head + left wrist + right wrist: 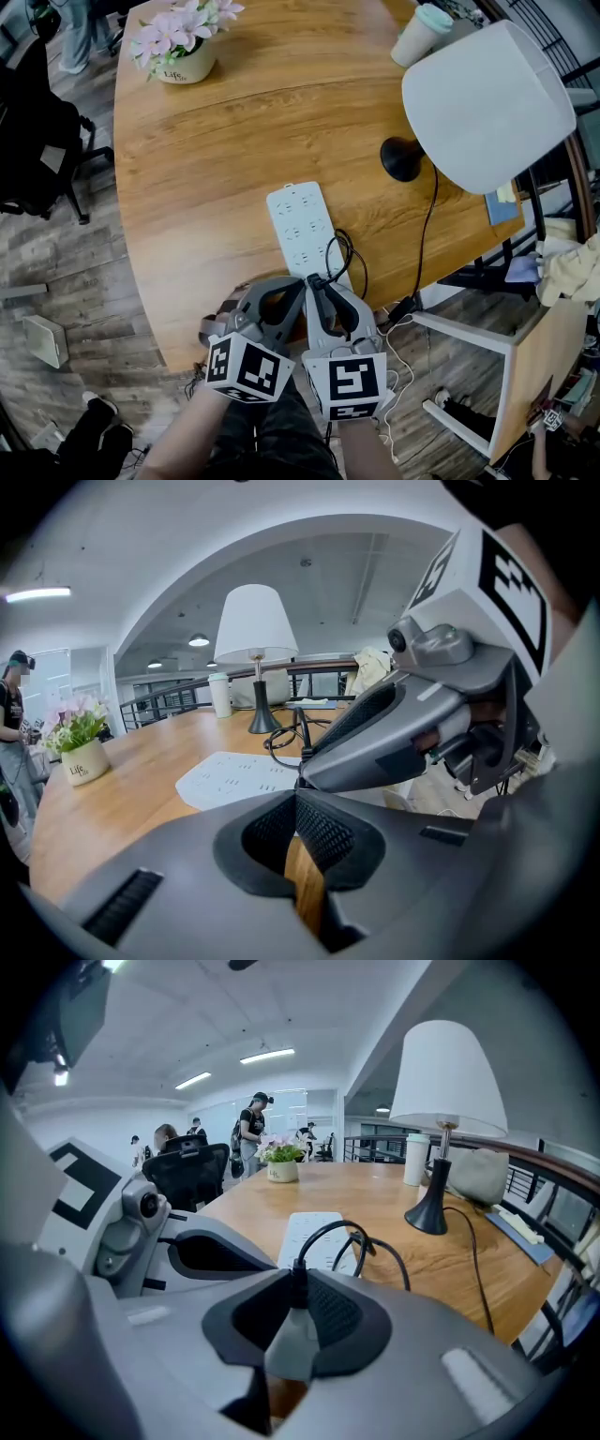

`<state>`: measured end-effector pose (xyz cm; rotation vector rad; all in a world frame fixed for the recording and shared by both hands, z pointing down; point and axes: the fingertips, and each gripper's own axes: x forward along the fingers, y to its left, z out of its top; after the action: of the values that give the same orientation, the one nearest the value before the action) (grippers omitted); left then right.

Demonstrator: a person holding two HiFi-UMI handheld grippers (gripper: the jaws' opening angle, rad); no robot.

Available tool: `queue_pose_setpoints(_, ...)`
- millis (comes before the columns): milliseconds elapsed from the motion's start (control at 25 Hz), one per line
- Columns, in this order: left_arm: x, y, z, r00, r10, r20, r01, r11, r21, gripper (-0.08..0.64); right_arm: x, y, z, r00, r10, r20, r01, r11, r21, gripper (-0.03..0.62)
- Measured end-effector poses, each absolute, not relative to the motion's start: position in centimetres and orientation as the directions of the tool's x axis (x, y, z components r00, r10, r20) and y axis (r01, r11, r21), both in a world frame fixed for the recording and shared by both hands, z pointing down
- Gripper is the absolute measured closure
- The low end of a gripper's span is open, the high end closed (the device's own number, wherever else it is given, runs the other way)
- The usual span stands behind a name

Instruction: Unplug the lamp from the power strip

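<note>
A white power strip lies on the wooden table, its near end under my two grippers. The lamp with a white shade and black base stands at the far right. Its black cord loops back to the strip. My right gripper is shut on the lamp's plug, with the cord leaving at the fingertips. Whether the plug sits in a socket is hidden. My left gripper is shut right beside it, nothing between its jaws; the strip lies just beyond its tips.
A pot of pink flowers stands at the table's far left, a paper cup behind the lamp. The table's rounded edge runs just under my grippers. A white desk frame stands to the right, a black chair to the left.
</note>
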<state>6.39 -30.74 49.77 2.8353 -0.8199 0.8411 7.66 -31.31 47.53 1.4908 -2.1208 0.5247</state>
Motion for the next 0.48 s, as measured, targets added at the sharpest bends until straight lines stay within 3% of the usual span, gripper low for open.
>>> queue_pose_setpoints(160, 6.3, -30.7, 49.8, 0.705, -0.476, 0.525, -0.518, -0.852, -0.078, 0.565, 7.2, -31.3, 47.3, -0.277, -0.759, 0.589, -0.938, 0.346, 0.005, 0.526)
queue_pose_setpoints(480, 6.5, -30.6, 49.8, 0.709, -0.473, 0.524, -0.518, -0.853, -0.069, 0.565, 8.3, -31.1, 47.7, -0.3, -0.757, 0.58, -0.951, 0.287, -0.117, 0.526)
